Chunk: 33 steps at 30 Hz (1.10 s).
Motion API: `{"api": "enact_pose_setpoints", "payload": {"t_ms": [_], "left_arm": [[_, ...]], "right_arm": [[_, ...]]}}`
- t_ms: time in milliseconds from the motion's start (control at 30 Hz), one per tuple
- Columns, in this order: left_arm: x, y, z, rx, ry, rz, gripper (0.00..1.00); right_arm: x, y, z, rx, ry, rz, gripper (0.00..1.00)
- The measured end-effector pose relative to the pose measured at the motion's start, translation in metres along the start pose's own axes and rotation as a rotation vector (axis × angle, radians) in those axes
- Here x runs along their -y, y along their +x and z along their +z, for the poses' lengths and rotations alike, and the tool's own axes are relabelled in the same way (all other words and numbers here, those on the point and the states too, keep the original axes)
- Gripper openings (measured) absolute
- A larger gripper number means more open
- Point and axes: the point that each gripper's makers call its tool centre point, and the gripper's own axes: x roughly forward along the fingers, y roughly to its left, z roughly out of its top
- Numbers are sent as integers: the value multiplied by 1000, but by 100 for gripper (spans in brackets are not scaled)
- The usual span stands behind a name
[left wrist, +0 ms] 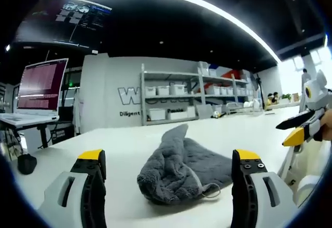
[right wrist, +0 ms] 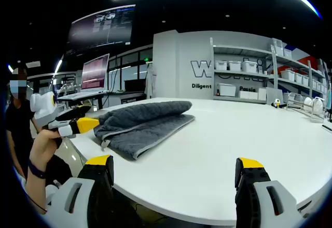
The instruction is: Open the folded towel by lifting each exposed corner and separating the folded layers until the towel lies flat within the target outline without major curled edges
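Observation:
A grey folded towel [left wrist: 176, 171] lies bunched on the white table [left wrist: 129, 140], with one corner poking up and a small loop at its near edge. My left gripper [left wrist: 168, 156] is open, its yellow-tipped jaws either side of the towel and just short of it. The right gripper [left wrist: 296, 129] comes in from the right, off the towel. In the right gripper view the towel [right wrist: 142, 122] lies folded near the table's [right wrist: 233, 129] left edge. My right gripper [right wrist: 175, 161] is open over bare tabletop. A hand holds the left gripper [right wrist: 75, 122] beside the towel's left end.
A monitor [left wrist: 41, 85] stands on a desk at the left, with a black object [left wrist: 26, 163] near the table edge. Shelves with white bins [left wrist: 176, 96] line the back wall. A person [right wrist: 18, 119] stands at the left. A wire rack [right wrist: 306, 106] sits at the far right.

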Motion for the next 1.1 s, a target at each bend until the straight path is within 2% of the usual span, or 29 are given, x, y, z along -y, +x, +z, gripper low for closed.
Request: {"api": "enact_pose_setpoints", "payload": {"t_ms": [1100], "left_arm": [[3, 1, -1, -23, 11, -16, 99]], "right_arm": [[-5, 1, 2, -5, -9, 10, 99]]}}
